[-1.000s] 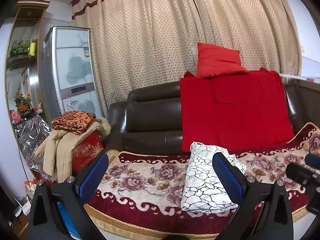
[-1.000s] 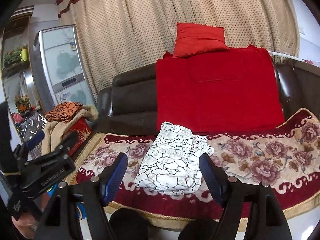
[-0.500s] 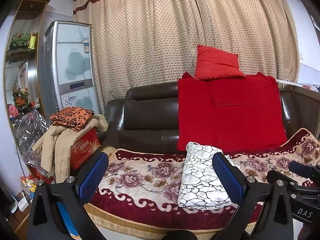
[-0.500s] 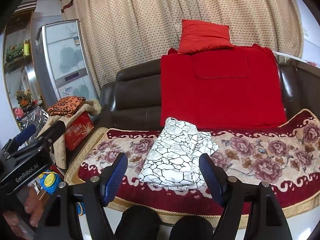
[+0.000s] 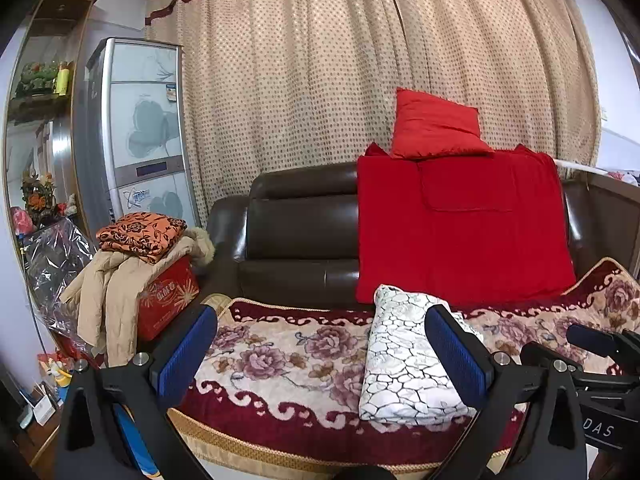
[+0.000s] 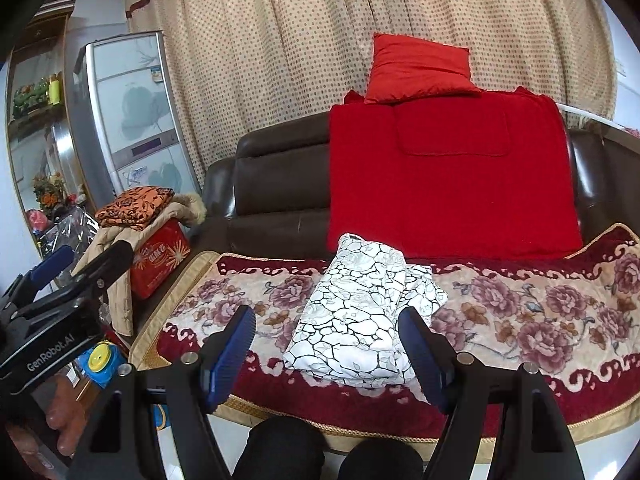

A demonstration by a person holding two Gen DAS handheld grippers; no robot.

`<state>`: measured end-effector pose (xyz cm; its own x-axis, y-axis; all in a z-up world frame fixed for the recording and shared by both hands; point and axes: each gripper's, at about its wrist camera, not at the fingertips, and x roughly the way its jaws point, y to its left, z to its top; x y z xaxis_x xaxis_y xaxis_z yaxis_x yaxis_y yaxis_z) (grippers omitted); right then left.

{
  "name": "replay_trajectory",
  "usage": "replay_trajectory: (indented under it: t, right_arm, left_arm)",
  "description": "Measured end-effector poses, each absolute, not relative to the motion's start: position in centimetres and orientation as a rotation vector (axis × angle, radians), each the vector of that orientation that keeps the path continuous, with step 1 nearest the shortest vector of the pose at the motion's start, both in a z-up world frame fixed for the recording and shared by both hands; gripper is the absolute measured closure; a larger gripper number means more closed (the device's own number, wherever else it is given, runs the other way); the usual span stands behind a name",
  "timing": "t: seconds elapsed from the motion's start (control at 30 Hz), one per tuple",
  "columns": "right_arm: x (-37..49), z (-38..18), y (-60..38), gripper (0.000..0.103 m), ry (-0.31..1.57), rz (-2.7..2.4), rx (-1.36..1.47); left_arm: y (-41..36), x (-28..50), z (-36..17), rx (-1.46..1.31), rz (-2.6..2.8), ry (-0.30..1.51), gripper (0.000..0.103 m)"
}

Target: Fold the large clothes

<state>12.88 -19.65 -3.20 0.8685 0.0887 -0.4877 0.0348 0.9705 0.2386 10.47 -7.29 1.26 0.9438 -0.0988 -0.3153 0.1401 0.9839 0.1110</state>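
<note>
Since the earlier frames both viewpoints have been drawn back and lifted a little, so that more of the sofa [image 6: 280, 184] is taken in and the folded bundle is seen slightly farther off; nothing on the seat itself has been shifted. The flowered seat cover [image 5: 280, 364] is spread across the cushion, with a red blanket [image 6: 452, 176] hung over the backrest and a red pillow [image 6: 420, 68] on top. The white crackle-print garment [image 6: 360, 316] lies folded on the cover, apart from both tools, its long axis running from about 6 towards 12 o'clock (tilted slightly to 1 in the right view). In the right view it is framed squarely between the blue pads, straight ahead at 12 o'clock of the right gripper [image 6: 332, 344]; for the left gripper [image 5: 320, 352] it sits towards 2 o'clock, behind the right-hand pad. The right gripper is therefore judged the better placed. Both pairs of fingers are spread wide and nothing is held.
</note>
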Motion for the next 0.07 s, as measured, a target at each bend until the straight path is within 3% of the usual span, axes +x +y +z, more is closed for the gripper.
replay_trajectory:
  t: [0.07]
  right_arm:
    - [13.43, -3.36, -19.66, 0.026, 0.523, 0.029, 0.247]
  left_arm:
    - [-7.26, 11.18, 0.94, 0.133, -0.113, 0.321, 0.000]
